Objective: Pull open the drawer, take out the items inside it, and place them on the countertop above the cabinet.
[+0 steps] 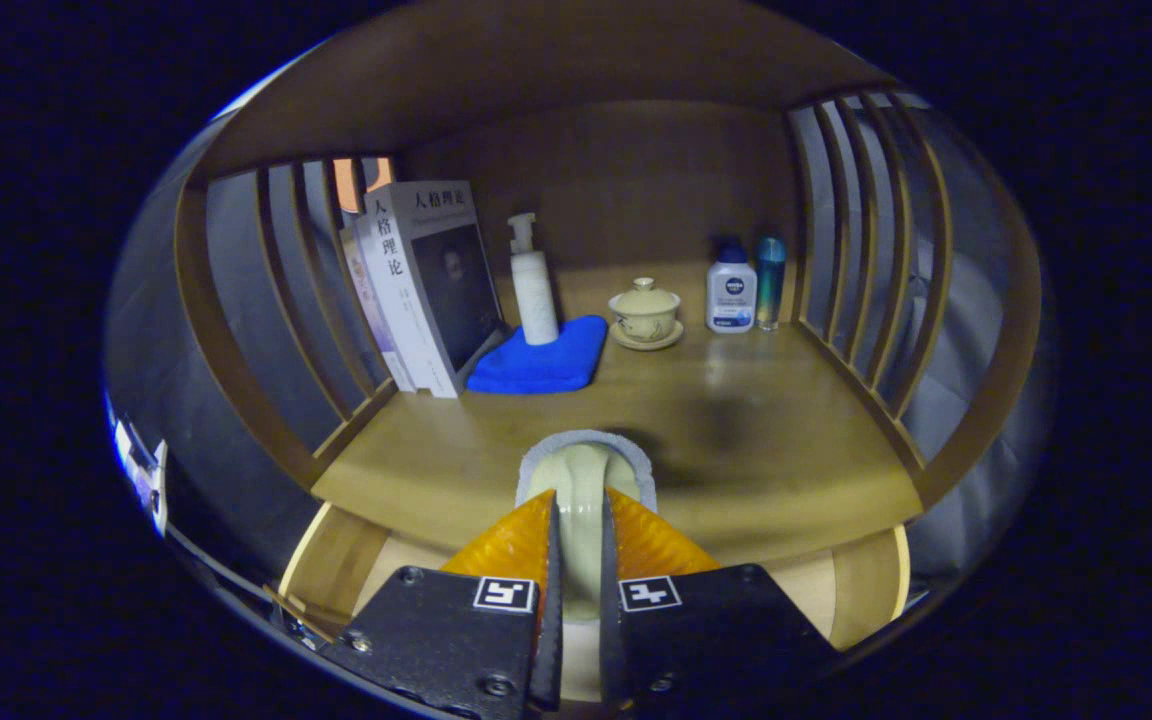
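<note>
Seen along the fingers: wooden countertop (736, 420) of an alcove, walled by slatted side rails (866, 250) to either flank and a solid back panel (626, 180), roofed by a wooden top. Broad bare stretch of wood across the middle and toward the right rail, free from the front edge nearly back to the row of goods. Front edge curving just beyond the fingertips, with paler wood below it, possibly the opened drawer, though too little shown to tell.

Leaning against the left rail, upright books (421, 285), spines forward. Just beside them, a folded blue cloth (541, 365), touching the foot of the nearest book. Standing on the cloth's rear part, a white pump bottle (533, 285). Right of the cloth, apart from it, a lidded tea bowl on a saucer (645, 315). Farther right, near the back corner, a white bottle with a dark cap (731, 292) and, just beside it, a slim teal bottle (770, 280), close to the right rail.

Pinched between the two fingers of the gripper (577, 525): a pale, rounded item with a grey, fuzzy rim (581, 470), held over the countertop's front edge, both fingers pressed against its sides.
</note>
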### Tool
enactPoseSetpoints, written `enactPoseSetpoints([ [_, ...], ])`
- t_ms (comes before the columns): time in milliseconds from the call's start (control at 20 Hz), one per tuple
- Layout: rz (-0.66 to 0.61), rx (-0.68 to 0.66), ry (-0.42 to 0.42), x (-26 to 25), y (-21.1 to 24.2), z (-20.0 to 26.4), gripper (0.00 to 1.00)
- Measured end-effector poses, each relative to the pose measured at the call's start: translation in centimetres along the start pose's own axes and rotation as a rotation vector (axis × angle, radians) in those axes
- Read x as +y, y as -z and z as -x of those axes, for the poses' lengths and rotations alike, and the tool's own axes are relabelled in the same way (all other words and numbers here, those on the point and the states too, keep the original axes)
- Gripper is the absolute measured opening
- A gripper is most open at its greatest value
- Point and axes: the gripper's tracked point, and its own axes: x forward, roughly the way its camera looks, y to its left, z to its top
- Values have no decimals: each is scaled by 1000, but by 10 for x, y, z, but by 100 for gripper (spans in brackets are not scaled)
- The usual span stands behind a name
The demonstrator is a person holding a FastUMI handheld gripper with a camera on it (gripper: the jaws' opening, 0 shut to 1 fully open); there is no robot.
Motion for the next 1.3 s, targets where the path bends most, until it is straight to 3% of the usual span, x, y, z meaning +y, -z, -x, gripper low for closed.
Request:
enactPoseSetpoints([
  [300,-5,-13,8,6,-14,-25,18],
  [650,-86,-17,-44,7,-14,-42,18],
  [1050,-91,-9,-77,9,-11,-51,20],
  [1150,-80,-18,-105,20,-11,-49,32],
  [1200,-62,-16,-105,21,-14,-48,56],
  [1300,-34,-15,-78,19,-15,-48,72],
])
